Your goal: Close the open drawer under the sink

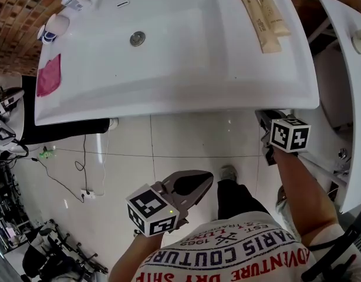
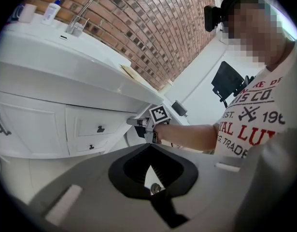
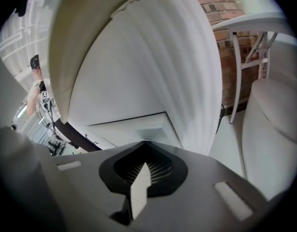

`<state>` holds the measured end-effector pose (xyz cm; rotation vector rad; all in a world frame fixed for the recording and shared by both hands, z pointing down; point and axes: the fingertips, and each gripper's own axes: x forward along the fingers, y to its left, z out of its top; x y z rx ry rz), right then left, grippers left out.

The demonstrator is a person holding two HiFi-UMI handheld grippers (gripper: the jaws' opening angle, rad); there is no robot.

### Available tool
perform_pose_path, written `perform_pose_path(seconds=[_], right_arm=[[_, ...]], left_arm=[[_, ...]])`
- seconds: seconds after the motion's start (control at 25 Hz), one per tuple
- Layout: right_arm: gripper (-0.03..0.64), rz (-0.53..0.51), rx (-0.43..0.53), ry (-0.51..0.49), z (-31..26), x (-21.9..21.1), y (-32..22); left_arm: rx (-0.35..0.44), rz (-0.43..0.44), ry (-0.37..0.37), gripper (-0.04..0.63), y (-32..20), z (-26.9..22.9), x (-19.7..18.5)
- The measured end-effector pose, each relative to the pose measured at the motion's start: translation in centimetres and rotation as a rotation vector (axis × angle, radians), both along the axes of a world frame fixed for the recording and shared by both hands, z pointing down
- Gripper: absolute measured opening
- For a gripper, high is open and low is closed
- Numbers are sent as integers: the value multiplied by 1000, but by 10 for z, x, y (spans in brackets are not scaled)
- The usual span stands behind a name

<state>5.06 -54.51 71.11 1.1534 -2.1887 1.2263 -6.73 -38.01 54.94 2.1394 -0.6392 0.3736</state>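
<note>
Brick-walled bathroom, white sink [image 1: 168, 106] on vanity. Drawer [image 2: 96, 127] under basin, front looks flush with the cabinet. Right gripper [image 3: 145, 143]: fingers closed, empty, near drawer's right end. Left gripper [image 2: 150, 145]: fingers closed, empty, well apart.

A red-brown brick wall [image 1: 16, 16] runs along the far side. The floor [image 1: 186, 134] is glossy white tile with thin dark joints, evenly and brightly lit. Black cables [image 1: 84, 157] trail over the tiles at near left beside dark stands [image 1: 57, 245] too small to make out, and at right a white table [image 3: 249, 19] on thin legs stands against the brick.
</note>
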Motion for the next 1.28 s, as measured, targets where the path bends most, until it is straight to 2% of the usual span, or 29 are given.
perform_pose_path(seconds=[0.2,0.32,0.52,0.72,0.84,1.04,1.28], right_arm=[[8,21,-8,-26,-1,-1,-9],[8,19,8,-9,-1,-1,-9],[8,-13,-29,-75,-10,0,24],[9,-100,-52,-169,-46,-6,102],[9,-177,-20,-221,-85,-18,156],[8,-291,94,-272,-171,-34,254],[8,-421,296,-274,-264,-34,399]], left_arm=[[3,-12,-7,-17,-5,2,-10],[11,-12,-6,-18,-5,3,-13],[38,-17,9,-17,0,-4,-8],[67,-2,21,-17,23,-15,-5],[103,2,31,-17,50,-29,-1],[195,30,45,-18,124,-70,11],[334,66,42,-17,251,-122,27]])
